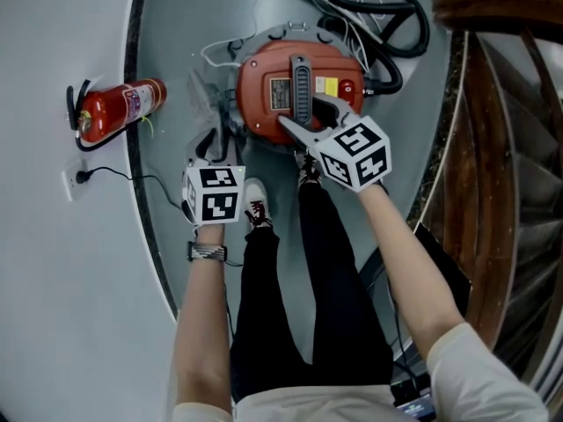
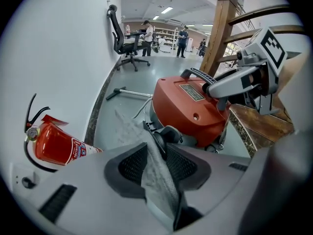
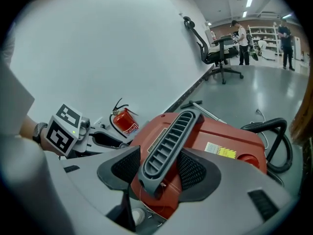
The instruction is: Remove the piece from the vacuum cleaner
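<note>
Glossy red plastic on lid (image 1: 264,67); matt grey ribbed plastic for handle (image 3: 168,141). Coarse grey woven cloth (image 2: 159,180) between matt black dimpled fingers (image 2: 131,164). Shiny red-painted extinguisher (image 1: 119,108). Smooth, faintly glossy floor (image 1: 180,25). Varnished wooden stairs (image 1: 510,104).

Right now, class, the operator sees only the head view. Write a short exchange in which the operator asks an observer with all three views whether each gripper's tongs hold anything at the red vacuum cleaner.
Operator: Is the right gripper clamped on the ribbed handle?
Observer: No. The right gripper view shows the handle between open tongs, with a gap beside it.
Operator: And the left gripper?
Observer: The left gripper view shows its tongs shut on a grey fabric piece.
</note>
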